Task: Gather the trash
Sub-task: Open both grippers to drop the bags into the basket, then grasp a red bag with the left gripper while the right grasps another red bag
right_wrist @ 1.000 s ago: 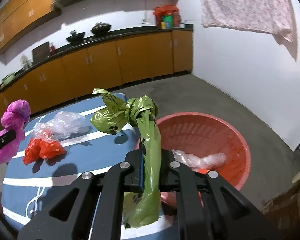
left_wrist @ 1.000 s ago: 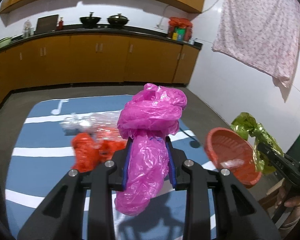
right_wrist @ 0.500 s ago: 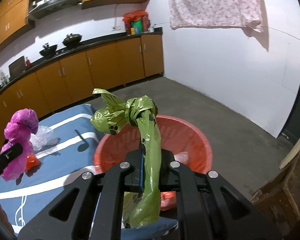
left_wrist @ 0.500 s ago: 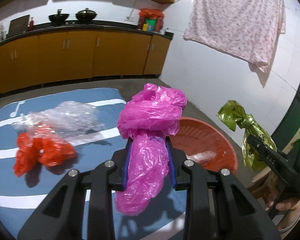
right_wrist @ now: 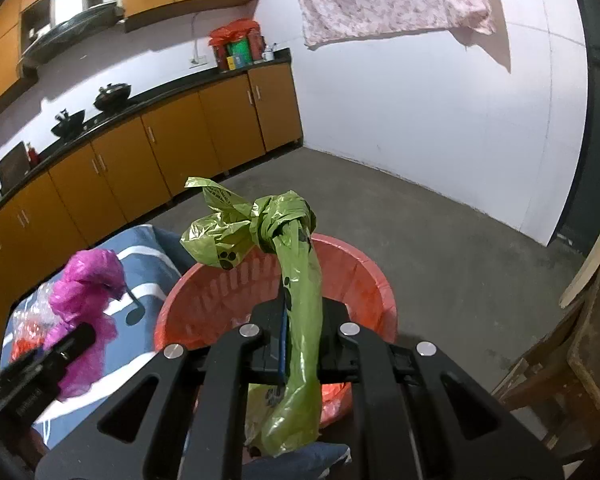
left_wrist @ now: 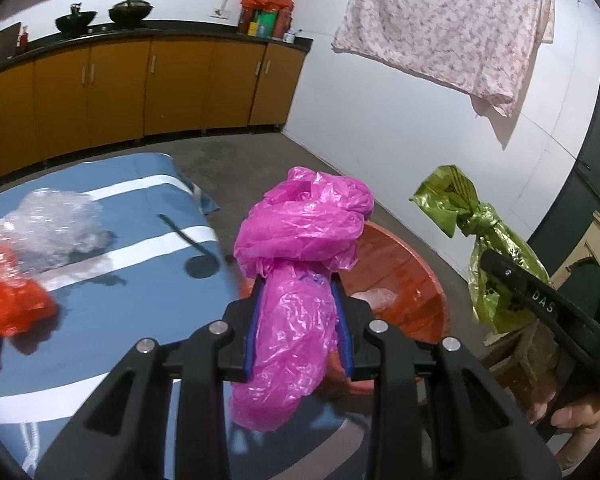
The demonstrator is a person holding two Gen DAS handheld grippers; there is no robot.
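L gripper (left_wrist: 298,320) is clamped on the pink bag (left_wrist: 300,264), blue pads pressing both sides of its neck, knotted bulk bunched up above the jaws, tail hanging below. R gripper (right_wrist: 300,320) is squeezed tight on the green bag (right_wrist: 296,280) w/ paw prints on it, knot and loose flap sticking up past the tips, rest drooping under the fingers. Both bags are up in the air, neither touching anything else.

Red basket (right_wrist: 372,280) sits on the grey floor right at the edge of the blue mat (left_wrist: 112,272). From the R wrist view the green bag lines up over the basket's opening; from the L wrist view the pink bag covers the basket's near-left rim. A bit of clear plastic (left_wrist: 374,298) lies inside the basket already.

On the mat, well apart from the basket: a crumpled orange bag (left_wrist: 12,308) and a clear plastic wad (left_wrist: 48,220) touching it, both lying flat. A person's fingers (left_wrist: 576,416) show at lower R of the L view, around the R gripper's handle. Bkgd: wooden cabinets (left_wrist: 120,84), floral cloth (left_wrist: 452,24) hanging on the white wall.
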